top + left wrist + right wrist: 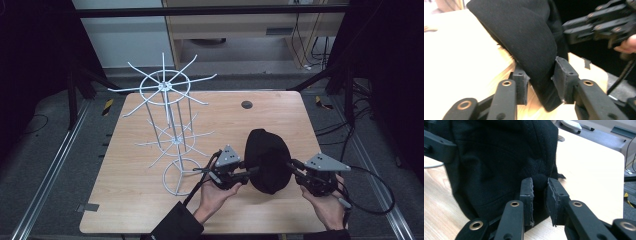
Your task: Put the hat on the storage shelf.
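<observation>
I am observing a black fabric cap (267, 160) sitting between the two hand-held grippers, toward the 5 o'clock portion of the light wooden tabletop (125, 200).

1. Left gripper (252, 171): I am seeing it at the cap's 9 o'clock side in the high view. In the left gripper view, its two black jaws are clenching a fold of the cap's edge (541, 75), with fabric filling the gap between the pads.

2. Right gripper (291, 165): I am seeing it at the cap's 3 o'clock side in the high view. In the right gripper view, its jaws are nearly together around a bulge of the black cloth (539, 180), gripping it.

3. Cap position: its lower edge is meeting the tabletop in both gripper views, while the upper body is standing up between the tools.

4. Other items: a white wire rotating display rack with radiating hooks (167, 120) is standing at the cap's 10 o'clock, well apart from it. A small dark round disc (246, 104) is lying on the table at the cap's 12 o'clock.
</observation>
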Tool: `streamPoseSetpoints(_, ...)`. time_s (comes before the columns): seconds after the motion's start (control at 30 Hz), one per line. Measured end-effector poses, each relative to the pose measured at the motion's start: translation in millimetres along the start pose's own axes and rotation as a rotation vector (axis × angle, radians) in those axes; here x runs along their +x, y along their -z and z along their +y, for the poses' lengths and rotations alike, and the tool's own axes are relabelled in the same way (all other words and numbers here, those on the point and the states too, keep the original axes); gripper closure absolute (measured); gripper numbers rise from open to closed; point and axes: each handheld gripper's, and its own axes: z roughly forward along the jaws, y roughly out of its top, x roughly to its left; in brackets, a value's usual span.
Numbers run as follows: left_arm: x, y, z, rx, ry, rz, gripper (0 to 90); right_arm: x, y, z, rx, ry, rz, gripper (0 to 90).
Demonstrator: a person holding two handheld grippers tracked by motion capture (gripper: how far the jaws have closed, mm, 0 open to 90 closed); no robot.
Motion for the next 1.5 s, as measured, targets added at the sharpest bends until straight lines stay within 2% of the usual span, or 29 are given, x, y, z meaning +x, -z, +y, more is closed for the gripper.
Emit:
streamPoseSetpoints(0.13, 2.5, 2.7, -9.2, 0.031, -0.020, 0.072, 57.8, 4.0, -2.9, 3.9, 0.004, 0.016, 0.004, 75.4)
streamPoseSetpoints(0.23, 3.9, 0.9, -21.2, 0.075, -0.041, 0.138, 57.5, 7.1, -9.6, 6.9, 0.026, 0.032, 0.006, 75.4)
streamPoseSetpoints(0.4, 11.6, -1.9, -35.9, 0.120, -0.017, 0.167, 56.3, 11.3, -25.2, 10.2, 0.060, 0.049, 0.015, 75.4)
streamPoseSetpoints(0.53, 13.6, 4.0, -40.8, 0.139, -0.035, 0.193, 54.3, 14.4, -41.5, 14.1, 0.090, 0.055, 0.013, 75.4)
streamPoseSetpoints(0.67, 12.2, 14.2, -44.4, 0.156, -0.048, 0.199, 51.2, 16.4, -54.9, 16.0, 0.117, 0.056, -0.006, 75.3)
streamPoseSetpoints(0.77, 11.2, 23.4, -48.3, 0.157, -0.039, 0.192, 48.8, 17.5, -64.6, 17.5, 0.137, 0.053, -0.017, 75.3)
streamPoseSetpoints(0.93, 6.8, 41.3, -58.3, 0.157, -0.067, 0.183, 46.2, 19.5, -82.6, 18.8, 0.158, 0.050, -0.020, 75.2)
streamPoseSetpoints(1.03, 3.4, 53.2, -65.3, 0.149, -0.054, 0.169, 44.9, 20.0, -90.0, 18.8, 0.155, 0.043, -0.022, 78.6)
streamPoseSetpoints(1.17, 3.0, 70.4, -71.2, 0.131, -0.053, 0.163, 43.8, 18.7, -92.8, 20.0, 0.138, 0.013, -0.015, 77.0)
streamPoseSetpoints(1.33, 5.6, 94.0, -82.7, 0.132, -0.057, 0.183, 42.1, 14.9, -83.6, 21.8, 0.089, -0.001, -0.017, 63.7)
streamPoseSetpoints(1.37, 7.2, 100.5, -85.5, 0.136, -0.069, 0.188, 41.7, 14.0, -81.9, 22.3, 0.085, 0.000, -0.014, 59.7)
streamPoseSetpoints(1.5, 9.3, 116.4, -93.0, 0.125, -0.061, 0.217, 40.1, 12.7, -80.8, 22.6, 0.082, -0.027, -0.014, 46.7)
